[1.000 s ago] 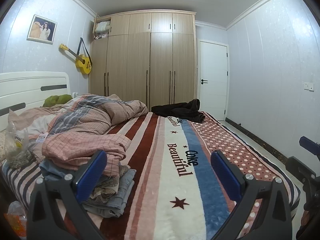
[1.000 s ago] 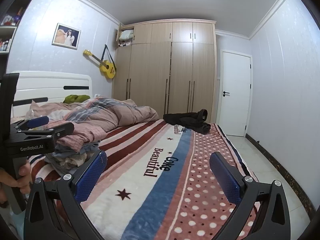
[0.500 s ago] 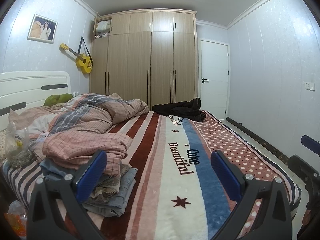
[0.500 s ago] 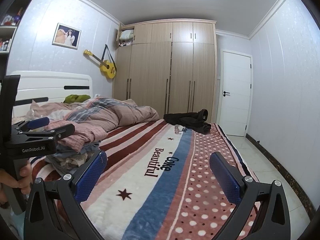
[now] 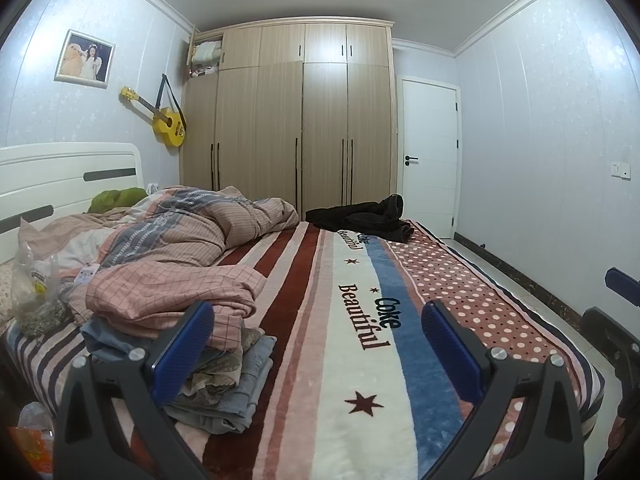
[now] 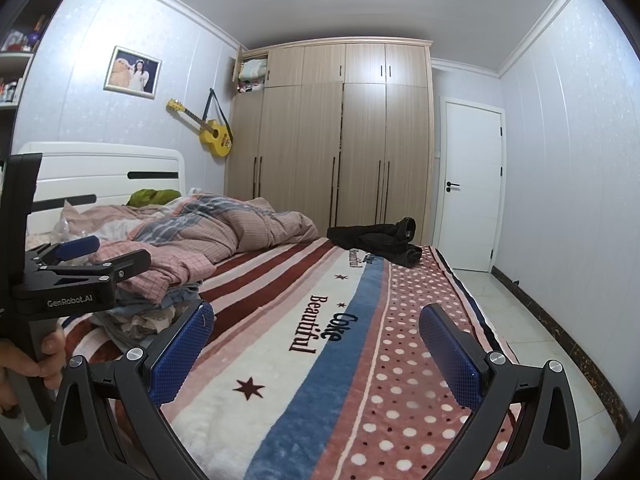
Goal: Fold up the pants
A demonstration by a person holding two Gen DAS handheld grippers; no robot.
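Dark pants point(image 5: 362, 217) lie crumpled at the far end of the bed, on the striped blanket point(image 5: 360, 380); they also show in the right wrist view point(image 6: 378, 238). My left gripper point(image 5: 318, 354) is open and empty, held above the near part of the blanket, far from the pants. My right gripper point(image 6: 316, 354) is open and empty, also over the near end of the bed. The left gripper's body point(image 6: 76, 276) shows at the left of the right wrist view.
A stack of folded clothes point(image 5: 224, 376) topped by a pink checked garment point(image 5: 172, 292) sits at the near left. A rumpled quilt point(image 5: 200, 228) fills the far left. A wardrobe point(image 5: 304, 120) and door point(image 5: 428, 156) stand behind. Floor point(image 6: 520, 320) runs along the right.
Both views have shifted only slightly; both grippers stay open and empty and nothing on the bed has moved.
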